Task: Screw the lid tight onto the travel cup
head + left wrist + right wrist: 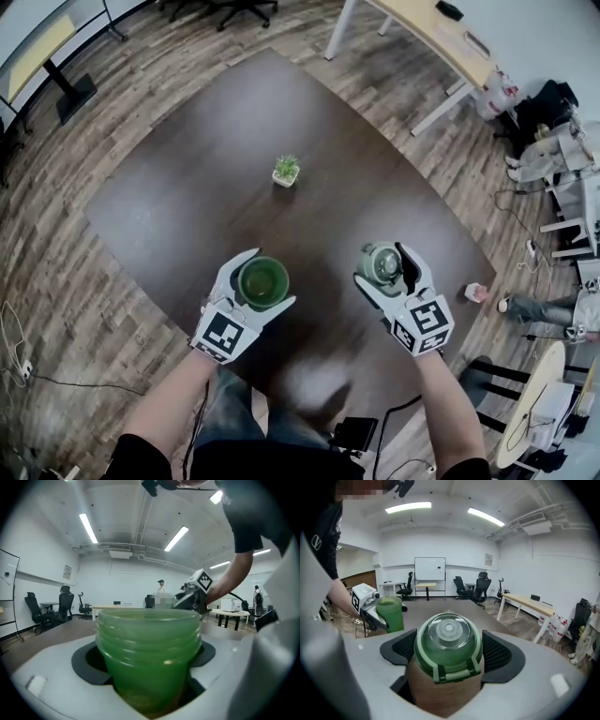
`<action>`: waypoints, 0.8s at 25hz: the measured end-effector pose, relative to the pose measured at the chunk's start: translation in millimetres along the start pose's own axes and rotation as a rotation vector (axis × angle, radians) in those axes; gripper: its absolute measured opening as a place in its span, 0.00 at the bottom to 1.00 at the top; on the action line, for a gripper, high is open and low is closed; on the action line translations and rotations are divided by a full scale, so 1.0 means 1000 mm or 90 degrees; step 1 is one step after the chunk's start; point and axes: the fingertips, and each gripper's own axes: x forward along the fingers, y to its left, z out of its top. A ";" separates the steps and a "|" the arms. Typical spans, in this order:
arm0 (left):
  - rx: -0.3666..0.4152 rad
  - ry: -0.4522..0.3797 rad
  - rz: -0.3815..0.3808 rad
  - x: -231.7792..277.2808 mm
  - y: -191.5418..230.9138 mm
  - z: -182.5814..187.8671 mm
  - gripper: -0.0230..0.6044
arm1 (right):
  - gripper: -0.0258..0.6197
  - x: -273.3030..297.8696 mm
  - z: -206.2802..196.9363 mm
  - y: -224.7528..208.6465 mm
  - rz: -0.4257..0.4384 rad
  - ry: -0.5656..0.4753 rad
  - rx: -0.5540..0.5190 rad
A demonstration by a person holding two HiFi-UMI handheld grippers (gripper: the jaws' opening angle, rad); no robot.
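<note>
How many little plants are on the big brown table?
1. The little potted plant stands alone near the middle of the table. Nothing in the head view looks able to hide another.

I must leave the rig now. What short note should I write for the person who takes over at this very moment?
Left gripper: fingers shut on the green cup, which is upright, with its mouth open and its threads bare.
Right gripper: fingers shut on the lid.
Both are held above the dark table, apart from each other. A small potted plant stands farther back on it.
Done: cup and lid are in hand.
Left: set the lid on the cup's mouth and screw it tight.
</note>
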 end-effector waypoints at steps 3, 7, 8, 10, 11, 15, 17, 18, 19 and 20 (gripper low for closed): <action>0.018 0.018 -0.041 -0.008 -0.024 0.032 0.70 | 0.73 -0.038 0.062 0.023 0.038 -0.050 -0.019; 0.019 0.030 -0.094 -0.017 -0.049 0.082 0.70 | 0.73 -0.086 0.139 0.058 0.104 -0.095 -0.053; 0.021 0.034 -0.109 -0.018 -0.054 0.094 0.70 | 0.73 -0.097 0.155 0.068 0.124 -0.102 -0.063; 0.034 0.044 -0.141 -0.021 -0.067 0.116 0.70 | 0.73 -0.115 0.182 0.090 0.166 -0.115 -0.084; 0.042 0.048 -0.158 -0.023 -0.074 0.126 0.70 | 0.73 -0.124 0.192 0.100 0.185 -0.119 -0.099; 0.065 0.052 -0.214 -0.030 -0.102 0.163 0.70 | 0.73 -0.149 0.211 0.141 0.253 -0.114 -0.123; 0.074 0.049 -0.238 -0.033 -0.112 0.178 0.70 | 0.73 -0.155 0.216 0.156 0.277 -0.106 -0.126; 0.078 0.048 -0.249 -0.033 -0.117 0.183 0.70 | 0.73 -0.157 0.217 0.161 0.286 -0.104 -0.131; 0.083 0.047 -0.260 -0.034 -0.122 0.188 0.70 | 0.73 -0.159 0.218 0.166 0.292 -0.103 -0.133; 0.089 0.047 -0.270 -0.035 -0.127 0.193 0.70 | 0.73 -0.160 0.219 0.169 0.297 -0.100 -0.136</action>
